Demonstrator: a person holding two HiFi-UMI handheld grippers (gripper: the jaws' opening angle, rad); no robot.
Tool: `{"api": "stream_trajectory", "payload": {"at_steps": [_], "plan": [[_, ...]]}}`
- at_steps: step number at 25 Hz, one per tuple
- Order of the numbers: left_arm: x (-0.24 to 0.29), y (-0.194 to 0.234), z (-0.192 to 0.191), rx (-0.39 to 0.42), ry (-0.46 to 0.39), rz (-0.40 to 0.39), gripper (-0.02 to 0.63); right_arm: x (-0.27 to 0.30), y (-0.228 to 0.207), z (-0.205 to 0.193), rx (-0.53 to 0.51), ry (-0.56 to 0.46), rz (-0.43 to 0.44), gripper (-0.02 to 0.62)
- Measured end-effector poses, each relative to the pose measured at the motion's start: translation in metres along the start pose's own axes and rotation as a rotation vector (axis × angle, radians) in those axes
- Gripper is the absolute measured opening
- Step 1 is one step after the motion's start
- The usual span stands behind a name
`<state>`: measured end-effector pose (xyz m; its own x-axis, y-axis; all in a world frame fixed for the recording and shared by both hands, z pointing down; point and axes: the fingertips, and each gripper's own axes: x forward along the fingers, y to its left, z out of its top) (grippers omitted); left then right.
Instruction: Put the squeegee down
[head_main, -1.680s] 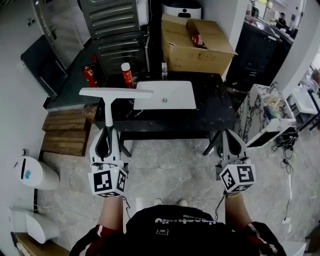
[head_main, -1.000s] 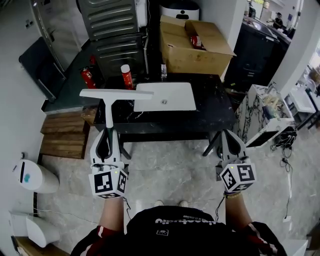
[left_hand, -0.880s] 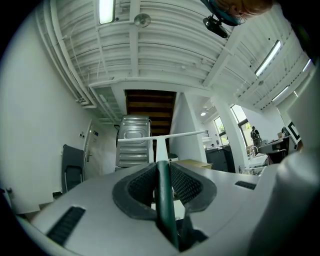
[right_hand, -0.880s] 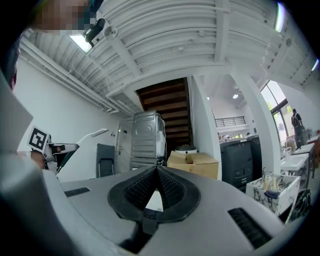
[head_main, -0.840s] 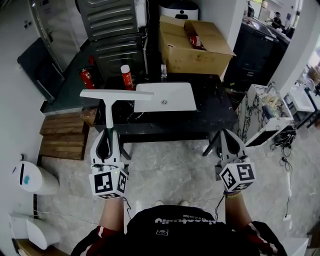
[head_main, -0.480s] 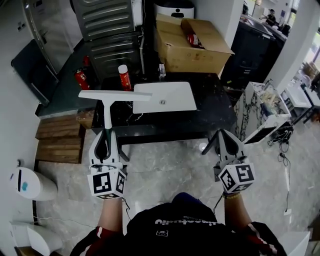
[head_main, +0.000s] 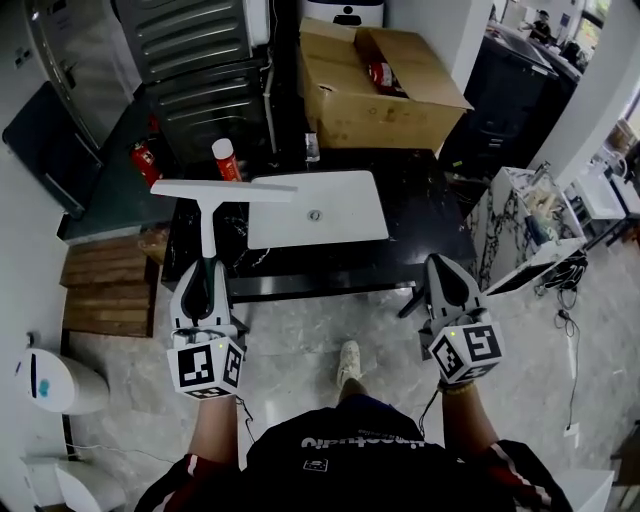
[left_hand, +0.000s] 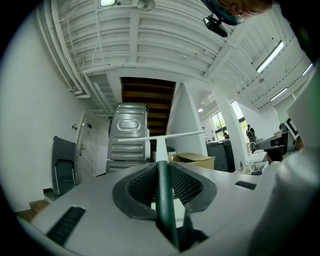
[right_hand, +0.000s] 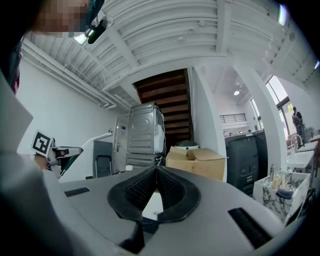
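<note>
Ahead of the jaws stands a black counter (head_main: 425, 235) with a white sink (head_main: 335, 215) set in it; beyond it, an open cardboard box (head_main: 350, 100) and a ribbed grey cabinet (head_main: 195, 60). Pale marble floor (head_main: 310, 335) lies below the jaws, wooden steps (head_main: 100, 285) to their left.

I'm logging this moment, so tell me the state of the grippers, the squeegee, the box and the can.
Left gripper: shut on the Squeegee handle.
Squeegee: held upright, blade on top, not set down.
Right gripper: shut, empty.
Box: flaps open.
Can: upright, cap on.
</note>
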<state>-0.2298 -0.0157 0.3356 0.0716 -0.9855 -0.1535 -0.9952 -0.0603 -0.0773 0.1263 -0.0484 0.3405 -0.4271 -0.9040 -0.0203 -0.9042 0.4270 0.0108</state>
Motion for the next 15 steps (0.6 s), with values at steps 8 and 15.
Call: {"api": "stream_trajectory", "payload": {"at_steps": [8,15], "plan": [[0.130,-0.020,-0.016,0.003,0.019,0.023,0.094,0.126,-0.094,0.007,0.021,-0.026,0.054,0.038],[0.192,-0.045,-0.027,0.035,0.048,0.037,0.094,0.195,-0.140,0.002,0.065,-0.026,0.100,0.038]]}}
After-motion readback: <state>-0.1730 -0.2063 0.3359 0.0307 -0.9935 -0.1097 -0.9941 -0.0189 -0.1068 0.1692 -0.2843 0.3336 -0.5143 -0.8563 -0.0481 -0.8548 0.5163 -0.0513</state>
